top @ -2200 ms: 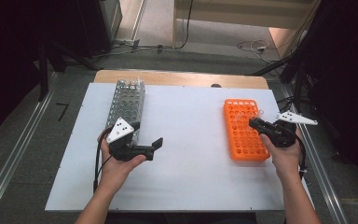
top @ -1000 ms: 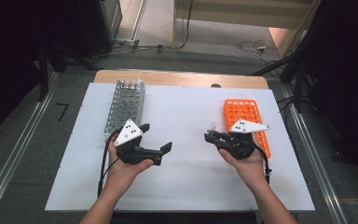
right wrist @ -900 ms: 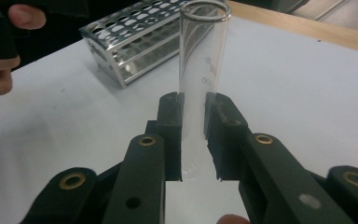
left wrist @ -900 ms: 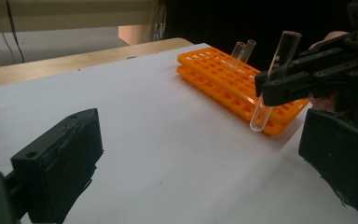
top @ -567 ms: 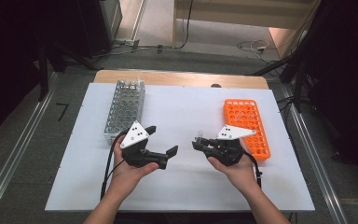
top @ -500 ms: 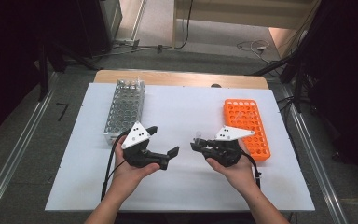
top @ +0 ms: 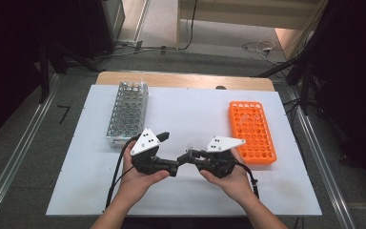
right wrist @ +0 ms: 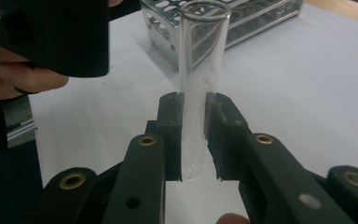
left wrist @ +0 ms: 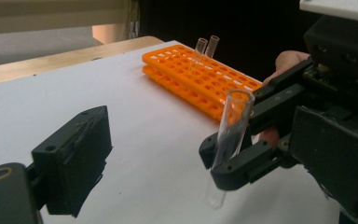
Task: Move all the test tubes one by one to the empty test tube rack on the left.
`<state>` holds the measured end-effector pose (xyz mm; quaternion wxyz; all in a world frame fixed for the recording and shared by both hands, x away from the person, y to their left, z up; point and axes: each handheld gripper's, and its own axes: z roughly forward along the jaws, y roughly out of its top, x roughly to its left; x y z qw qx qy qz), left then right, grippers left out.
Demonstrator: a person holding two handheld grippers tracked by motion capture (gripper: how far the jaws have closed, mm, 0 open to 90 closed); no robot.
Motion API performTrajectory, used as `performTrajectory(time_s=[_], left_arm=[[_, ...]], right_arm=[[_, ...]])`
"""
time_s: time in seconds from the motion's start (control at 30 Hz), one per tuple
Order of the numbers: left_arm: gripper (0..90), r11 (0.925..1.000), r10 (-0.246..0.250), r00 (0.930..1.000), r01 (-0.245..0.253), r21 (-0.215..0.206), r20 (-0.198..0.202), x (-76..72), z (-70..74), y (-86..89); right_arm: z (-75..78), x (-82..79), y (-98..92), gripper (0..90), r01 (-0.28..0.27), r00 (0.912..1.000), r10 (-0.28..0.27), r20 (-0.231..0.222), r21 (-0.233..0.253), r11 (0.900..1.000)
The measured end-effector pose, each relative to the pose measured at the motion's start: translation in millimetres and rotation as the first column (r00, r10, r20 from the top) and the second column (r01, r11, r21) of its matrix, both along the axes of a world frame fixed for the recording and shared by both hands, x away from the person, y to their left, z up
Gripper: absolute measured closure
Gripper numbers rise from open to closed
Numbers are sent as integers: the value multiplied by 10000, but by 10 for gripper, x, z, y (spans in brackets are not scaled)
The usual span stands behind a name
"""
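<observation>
Test tube (right wrist: 197,88) upright, clamped in right tool (right wrist: 193,135)

Open white table (top: 190,112) btwn metal rack (top: 127,112) and orange rack (top: 251,131): free passage. Near centre front blocked: left gripper (top: 175,166) and right gripper (top: 187,155) tip to tip, upright test tube (left wrist: 228,140) between. Two tubes (left wrist: 206,47) standing in orange rack's far end.

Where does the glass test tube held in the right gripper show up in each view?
High view: test tube at centre, between the two hands.
Left gripper view: right of centre, upright in the right gripper.
Right gripper view: centre.
Shared landmark: orange rack.
</observation>
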<state>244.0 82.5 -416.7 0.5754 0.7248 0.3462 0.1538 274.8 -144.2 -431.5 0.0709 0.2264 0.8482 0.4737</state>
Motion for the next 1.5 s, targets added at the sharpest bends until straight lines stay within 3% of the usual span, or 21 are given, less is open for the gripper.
performTrajectory(time_s=[0.23, 0.63, 0.73, 1.1, 1.5], left_arm=[[199, 9999, -59, 10000, 59, 88, 42, -24, -3, -52], [578, 9983, -487, 9988, 484, 335, 60, -51, -25, -113], [634, 9980, -488, 9988, 487, 404, 23, -53, -31, -125], [734, 9977, -610, 9981, 606, 314, 127, -63, -18, -124], [744, 9973, -715, 9974, 714, 192, 49, -44, -15, -101]], right_arm=[[-1, -51, 68, 741, -218, 9998, 218, -5, -15, 9998], [4, -75, 96, 741, -332, 9994, 332, 42, -20, 9994], [0, -78, 103, 741, -344, 9994, 345, 44, -51, 9994], [-9, -74, 109, 741, -327, 9995, 327, -33, -49, 9995], [-19, -74, 101, 735, -287, 9996, 287, -22, 44, 9996]])
